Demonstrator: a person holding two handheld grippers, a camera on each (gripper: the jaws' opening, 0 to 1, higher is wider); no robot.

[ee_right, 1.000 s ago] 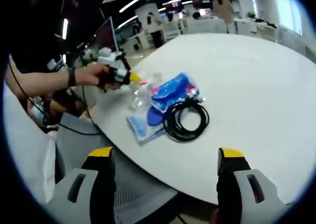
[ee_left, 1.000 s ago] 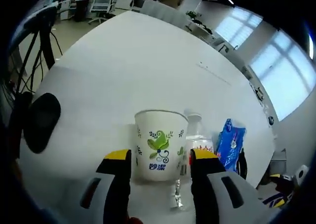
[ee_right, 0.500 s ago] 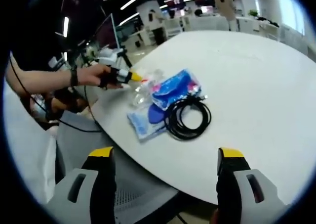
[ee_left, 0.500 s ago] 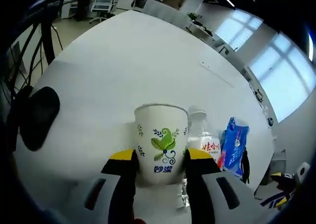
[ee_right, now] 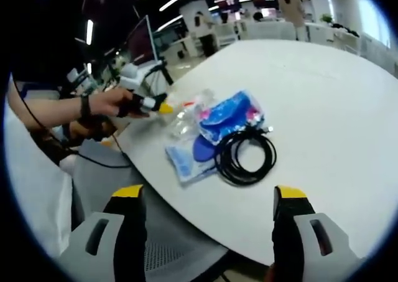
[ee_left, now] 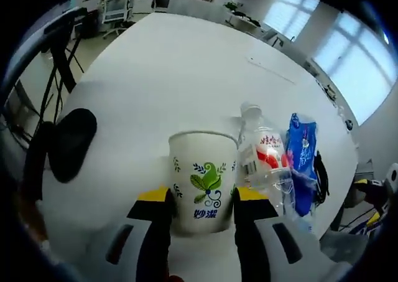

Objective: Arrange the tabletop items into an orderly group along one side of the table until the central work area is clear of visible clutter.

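The left gripper view sits low and close over the surface [ee_left: 174, 70], looking past its own tongs [ee_left: 201, 201] at a cup [ee_left: 202, 179] right between them, with a bottle [ee_left: 266, 164] and a blue pack [ee_left: 301, 160] just right of them. The right gripper view looks from off the surface's edge, well back, its tongs [ee_right: 202, 198] framing the same bottle [ee_right: 186, 117], blue pack [ee_right: 230, 115] and the left tongs [ee_right: 158, 106] far ahead.

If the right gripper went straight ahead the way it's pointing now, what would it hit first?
Probably the coiled black cable, lying on the white table ahead of the open right gripper, beside the blue packets. Depth is unclear; a level gripper might meet the table edge first.
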